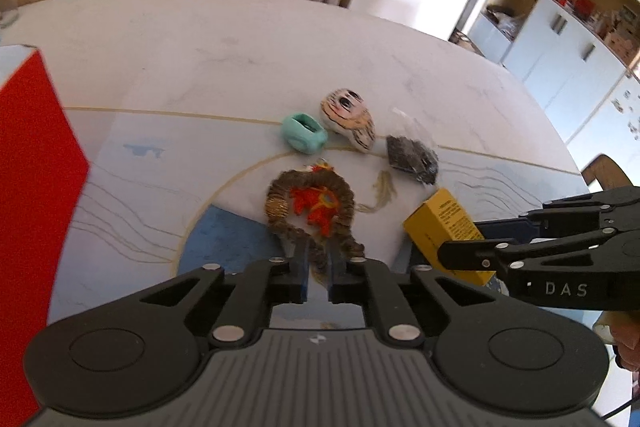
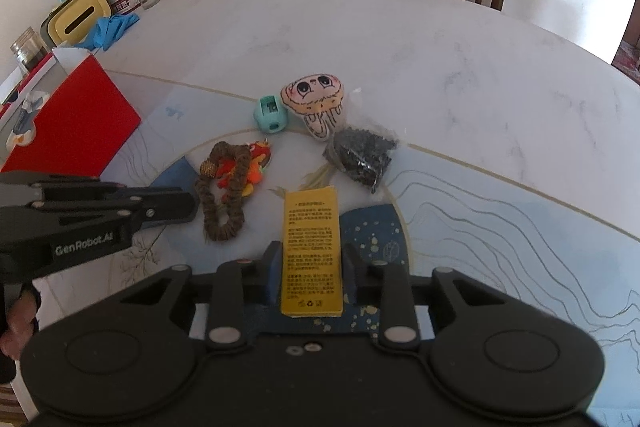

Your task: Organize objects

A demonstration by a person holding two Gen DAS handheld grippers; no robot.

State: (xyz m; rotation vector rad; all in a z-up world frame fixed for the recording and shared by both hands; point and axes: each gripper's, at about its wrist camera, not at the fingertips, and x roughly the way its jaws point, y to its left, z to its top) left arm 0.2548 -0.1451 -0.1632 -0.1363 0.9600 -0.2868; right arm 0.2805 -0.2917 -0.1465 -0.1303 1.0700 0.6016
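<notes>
Glossy marble-look table point(image 2: 440, 75), matt yellow cardboard box point(image 2: 312, 251), plush jellyfish point(image 2: 316, 99)

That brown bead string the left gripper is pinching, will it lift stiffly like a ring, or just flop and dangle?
Probably flop. The brown bead bracelet lies in loose, uneven loops on the table, which suggests strung beads rather than a rigid ring. Gripped at one end by the left gripper, the rest would likely hang and swing. The red-orange charm tangled in it may come along too.
</notes>
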